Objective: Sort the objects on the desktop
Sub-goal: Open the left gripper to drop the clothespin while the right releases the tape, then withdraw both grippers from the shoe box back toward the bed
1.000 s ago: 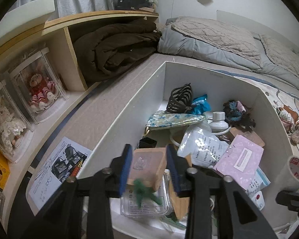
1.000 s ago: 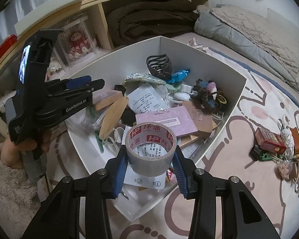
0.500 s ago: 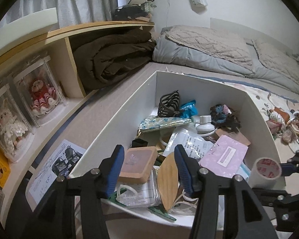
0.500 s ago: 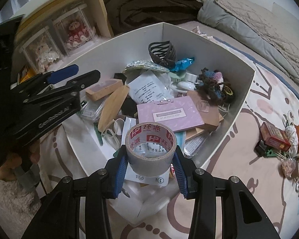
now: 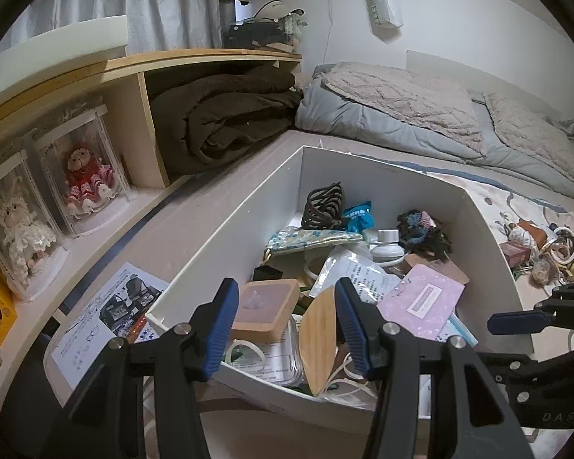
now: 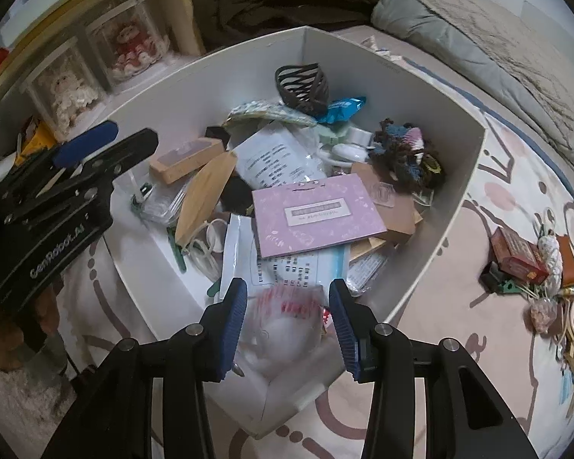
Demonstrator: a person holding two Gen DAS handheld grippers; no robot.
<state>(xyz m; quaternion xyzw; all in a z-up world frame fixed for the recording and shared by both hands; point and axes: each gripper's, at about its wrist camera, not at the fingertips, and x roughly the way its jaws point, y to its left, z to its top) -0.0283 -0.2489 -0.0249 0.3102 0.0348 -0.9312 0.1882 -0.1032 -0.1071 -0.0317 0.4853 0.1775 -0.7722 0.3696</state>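
Observation:
A white box (image 5: 382, 162) on the bed holds several small items, among them a wooden block (image 5: 266, 310) and a leaf-shaped wooden piece (image 5: 319, 340) near its front corner. My left gripper (image 5: 283, 329) hovers open just above and short of that corner, nothing between its pads. My right gripper (image 6: 287, 317) points down over the box's (image 6: 394, 65) near corner. A grey tape roll (image 6: 287, 317) with red print is blurred between its fingers, dropping free of the pads. The left gripper (image 6: 95, 153) shows at the box's left side.
A lilac card (image 6: 313, 214), papers, a hair claw (image 6: 300, 84) and yarn lie in the box. Loose trinkets and a red packet (image 6: 516, 256) sit on the rug to the right. Shelves with cased dolls (image 5: 84, 179) and a brown blanket (image 5: 229, 122) stand left; a leaflet (image 5: 107, 313) lies beside the box.
My left gripper let go of the wooden block, opened, and drew back and up. The tape roll, firmly gripped before, now slips down between the right fingers.

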